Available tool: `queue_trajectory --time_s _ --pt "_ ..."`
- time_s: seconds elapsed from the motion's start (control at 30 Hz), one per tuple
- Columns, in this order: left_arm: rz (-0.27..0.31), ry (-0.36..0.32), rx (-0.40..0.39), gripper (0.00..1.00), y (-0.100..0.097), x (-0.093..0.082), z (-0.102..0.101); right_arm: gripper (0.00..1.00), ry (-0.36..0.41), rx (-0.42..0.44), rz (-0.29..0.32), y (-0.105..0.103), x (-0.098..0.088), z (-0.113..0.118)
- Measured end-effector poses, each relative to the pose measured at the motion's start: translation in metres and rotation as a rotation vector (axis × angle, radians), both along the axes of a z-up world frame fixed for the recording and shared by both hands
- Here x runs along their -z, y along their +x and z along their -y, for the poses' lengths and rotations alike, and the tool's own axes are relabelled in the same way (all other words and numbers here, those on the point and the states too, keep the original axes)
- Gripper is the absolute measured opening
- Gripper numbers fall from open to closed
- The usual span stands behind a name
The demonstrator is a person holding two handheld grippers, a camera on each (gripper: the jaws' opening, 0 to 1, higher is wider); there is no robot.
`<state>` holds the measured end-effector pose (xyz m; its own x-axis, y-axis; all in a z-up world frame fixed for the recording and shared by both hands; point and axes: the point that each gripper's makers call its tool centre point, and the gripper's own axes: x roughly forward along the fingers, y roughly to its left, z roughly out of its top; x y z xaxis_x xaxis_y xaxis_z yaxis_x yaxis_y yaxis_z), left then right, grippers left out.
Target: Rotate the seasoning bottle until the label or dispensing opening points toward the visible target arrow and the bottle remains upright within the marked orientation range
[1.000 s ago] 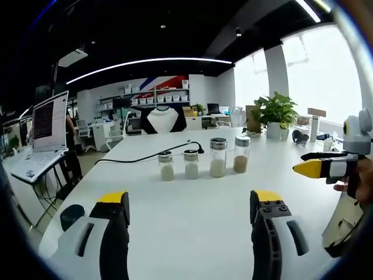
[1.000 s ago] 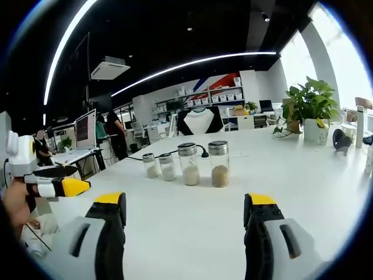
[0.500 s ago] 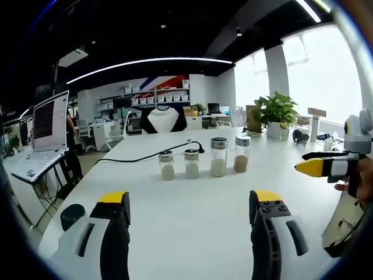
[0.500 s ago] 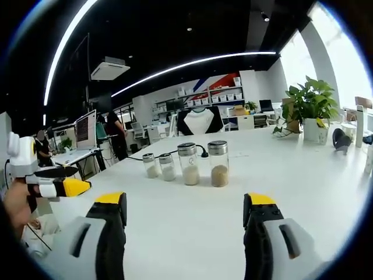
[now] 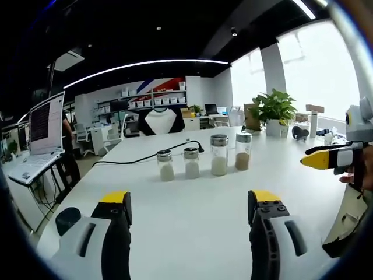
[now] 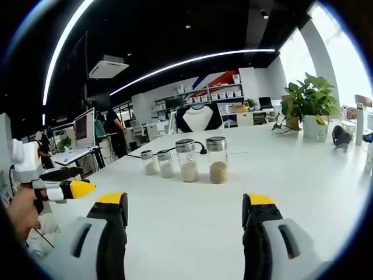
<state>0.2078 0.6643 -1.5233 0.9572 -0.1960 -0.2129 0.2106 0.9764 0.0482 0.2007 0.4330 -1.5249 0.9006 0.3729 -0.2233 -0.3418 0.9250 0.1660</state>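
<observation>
Several glass seasoning bottles with metal lids stand upright in a row on the white table [image 5: 192, 210]: two short ones [image 5: 166, 165] [image 5: 191, 163] and two tall ones [image 5: 219, 155] [image 5: 242, 151]. The right gripper view shows the same row, with the tall brown-filled bottle [image 6: 217, 160] nearest the middle. My left gripper [image 5: 189, 201] is open, well short of the bottles, nothing between its jaws. My right gripper [image 6: 183, 201] is also open and empty. Each gripper shows in the other's view: the right one [image 5: 329, 157], the left one [image 6: 61, 189].
A black cable [image 5: 140, 157] runs across the table behind the bottles. A laptop [image 5: 35, 140] stands at the left edge, a potted plant [image 5: 274, 111] at the far right. A dark round object [image 5: 67, 219] lies near my left jaw. Office desks and people are beyond.
Both cameras shifted slightly; the bottles stand as before. The grippers stay open and hold nothing.
</observation>
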Motion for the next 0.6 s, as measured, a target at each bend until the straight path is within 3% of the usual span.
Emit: queue_trajectory --time_s 0.6 --pt "-0.022 0.021 -0.017 0.84 0.037 0.017 -0.012 0.79 0.008 0.017 -0.038 0.011 0.015 0.006"
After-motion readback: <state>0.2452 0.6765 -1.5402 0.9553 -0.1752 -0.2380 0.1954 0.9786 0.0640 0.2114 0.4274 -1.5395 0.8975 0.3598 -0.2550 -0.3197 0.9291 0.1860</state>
